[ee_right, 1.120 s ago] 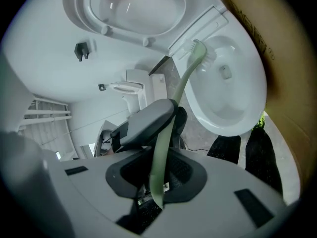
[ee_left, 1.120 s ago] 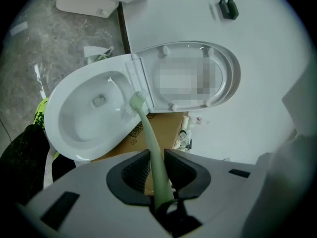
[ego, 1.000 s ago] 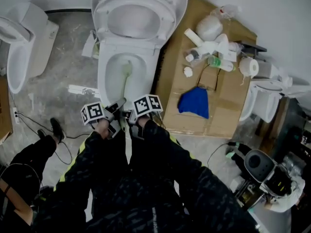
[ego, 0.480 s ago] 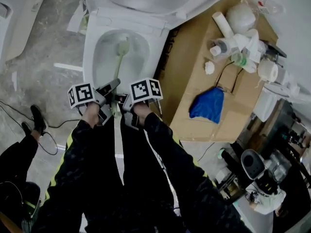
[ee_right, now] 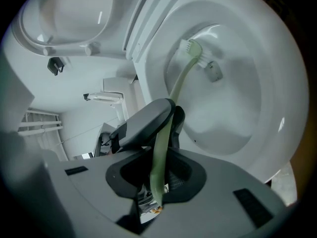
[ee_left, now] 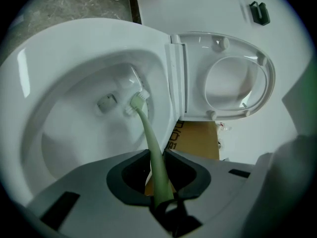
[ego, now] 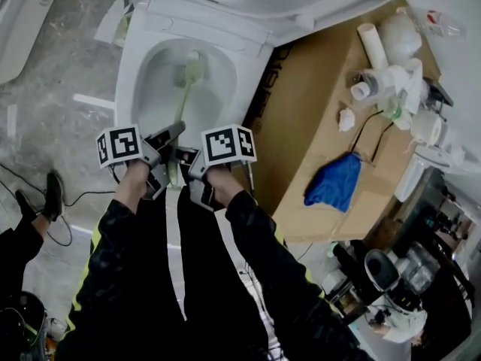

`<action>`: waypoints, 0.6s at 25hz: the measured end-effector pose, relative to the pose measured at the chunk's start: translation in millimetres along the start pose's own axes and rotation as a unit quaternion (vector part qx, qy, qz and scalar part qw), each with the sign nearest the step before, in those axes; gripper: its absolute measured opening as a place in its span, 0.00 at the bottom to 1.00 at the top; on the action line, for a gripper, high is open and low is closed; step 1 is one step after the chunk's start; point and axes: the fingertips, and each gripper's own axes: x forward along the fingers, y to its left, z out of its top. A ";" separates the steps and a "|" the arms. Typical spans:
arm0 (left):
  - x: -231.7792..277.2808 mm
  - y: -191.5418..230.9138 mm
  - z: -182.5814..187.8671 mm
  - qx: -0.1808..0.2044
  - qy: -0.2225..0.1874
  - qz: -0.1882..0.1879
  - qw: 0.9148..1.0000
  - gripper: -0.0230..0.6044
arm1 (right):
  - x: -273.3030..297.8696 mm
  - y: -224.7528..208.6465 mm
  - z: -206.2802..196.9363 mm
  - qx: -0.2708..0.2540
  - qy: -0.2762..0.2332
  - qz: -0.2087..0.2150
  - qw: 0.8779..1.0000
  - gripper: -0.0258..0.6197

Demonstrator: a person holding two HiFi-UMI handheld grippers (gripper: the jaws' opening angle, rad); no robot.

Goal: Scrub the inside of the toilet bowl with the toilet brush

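The white toilet bowl (ego: 128,81) stands open below me, its inside also filling the left gripper view (ee_left: 74,133) and the right gripper view (ee_right: 247,98). A pale green toilet brush (ego: 183,96) reaches down into it, its bristle head (ee_left: 139,99) (ee_right: 192,48) lying against the bowl's far inner wall. My left gripper (ego: 171,145) (ee_left: 158,182) is shut on the brush handle. Just behind it on the same handle, my right gripper (ego: 194,162) (ee_right: 158,177) is shut too. The two grippers sit side by side above the bowl's near rim.
The seat and lid (ee_left: 237,78) are raised. To the bowl's right, a cardboard sheet (ego: 316,111) carries a blue cloth (ego: 334,180) and several bottles and rolls (ego: 383,81). Another toilet (ego: 22,13) stands far left. A cable and a shoe (ego: 51,194) lie on the floor.
The head view has shifted closer over the bowl. Both grippers keep their hold on the handle, and the brush head stays in the bowl's far part.
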 end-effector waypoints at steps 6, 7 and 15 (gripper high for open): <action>7.1 9.1 7.4 -0.001 0.008 -0.003 1.000 0.17 | 7.9 -8.1 11.3 -0.001 -0.010 0.004 1.000 0.13; 7.7 9.4 8.5 0.002 0.010 -0.002 1.000 0.17 | 8.6 -8.2 12.6 -0.001 -0.011 0.005 1.000 0.13; 11.9 5.1 5.7 0.017 0.045 0.006 0.999 0.17 | 7.4 -6.7 16.4 0.022 -0.044 0.020 0.999 0.13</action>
